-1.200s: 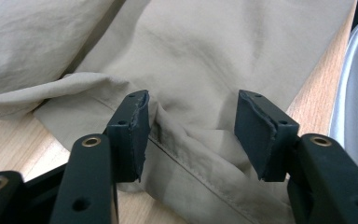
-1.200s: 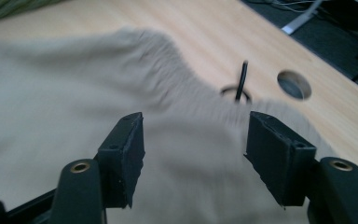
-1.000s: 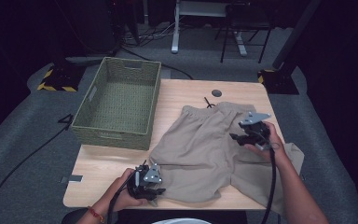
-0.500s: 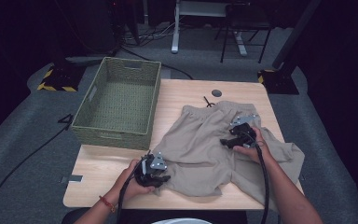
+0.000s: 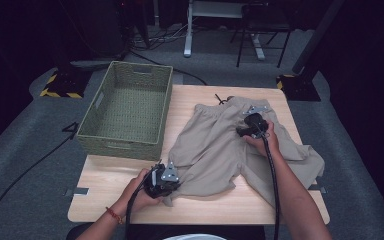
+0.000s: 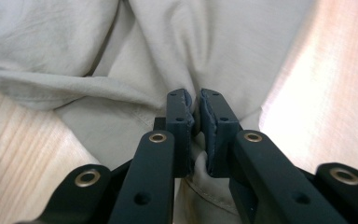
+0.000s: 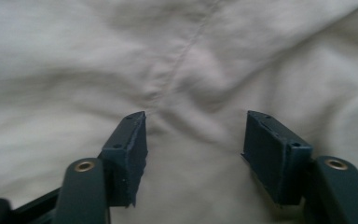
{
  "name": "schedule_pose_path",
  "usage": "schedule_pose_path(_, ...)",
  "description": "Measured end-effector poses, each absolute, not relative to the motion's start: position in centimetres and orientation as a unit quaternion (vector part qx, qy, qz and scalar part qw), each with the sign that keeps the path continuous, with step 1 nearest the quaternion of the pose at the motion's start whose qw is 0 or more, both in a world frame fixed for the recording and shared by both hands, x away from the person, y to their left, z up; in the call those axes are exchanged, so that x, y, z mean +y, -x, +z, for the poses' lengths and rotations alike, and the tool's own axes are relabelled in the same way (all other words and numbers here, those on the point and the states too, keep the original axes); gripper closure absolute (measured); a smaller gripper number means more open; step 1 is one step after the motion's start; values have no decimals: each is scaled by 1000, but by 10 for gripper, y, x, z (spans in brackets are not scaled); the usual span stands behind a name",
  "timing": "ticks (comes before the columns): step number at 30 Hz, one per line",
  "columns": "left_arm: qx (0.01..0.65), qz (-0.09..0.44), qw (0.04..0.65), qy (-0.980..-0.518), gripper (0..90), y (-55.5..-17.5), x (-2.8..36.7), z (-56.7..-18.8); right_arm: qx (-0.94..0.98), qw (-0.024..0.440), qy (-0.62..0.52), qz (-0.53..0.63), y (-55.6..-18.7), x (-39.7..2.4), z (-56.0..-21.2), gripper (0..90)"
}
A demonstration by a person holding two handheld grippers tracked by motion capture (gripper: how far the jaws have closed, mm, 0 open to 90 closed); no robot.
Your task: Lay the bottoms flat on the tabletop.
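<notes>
At the left of the table [image 5: 105,190] stands a woven olive-green basket [image 5: 125,112], with nothing inside it that can be seen from the high view. Just beside its near corner, the left gripper [image 5: 166,181] sits at the hem of a pair of beige shorts [image 5: 220,150]. Its jaws have just been closing and now pinch a fold of the hem between the pads [image 6: 182,122], with cloth bunched up behind them.

The shorts lie spread across the middle and right of the table, waistband towards the far edge and one leg reaching the right edge. On their upper part, near the seam, the right gripper [image 5: 247,131] points down at the cloth. Its jaws stand fairly wide apart and hold nothing; the fabric lies flat beyond the pads [image 7: 130,140].

What could go wrong:
- The left pinch takes only a thin fold, so a sharp pull might slip it free.
- If the right jaws close on flat cloth without gathering a ridge, they may catch nothing, or grab both layers and skew any fold.
- The leg at the right edge could slide off

No brand, label or writing can be read on anything here
</notes>
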State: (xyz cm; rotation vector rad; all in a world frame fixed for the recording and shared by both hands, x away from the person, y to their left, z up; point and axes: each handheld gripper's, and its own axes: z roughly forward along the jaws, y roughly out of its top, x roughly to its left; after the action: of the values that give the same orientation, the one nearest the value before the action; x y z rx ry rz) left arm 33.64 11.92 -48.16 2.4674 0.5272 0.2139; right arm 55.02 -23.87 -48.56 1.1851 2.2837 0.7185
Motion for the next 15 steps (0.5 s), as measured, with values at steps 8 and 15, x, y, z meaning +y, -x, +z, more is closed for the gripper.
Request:
schedule_pose_path(8,202,70,302,-929,643,-320,133,-477,808,250,-456,278,-550,-258,-469,365)
schedule_pose_path(15,208,71,340,-915,393,-309,127,-467,815,228,-390,364,-478,-296,-427,346)
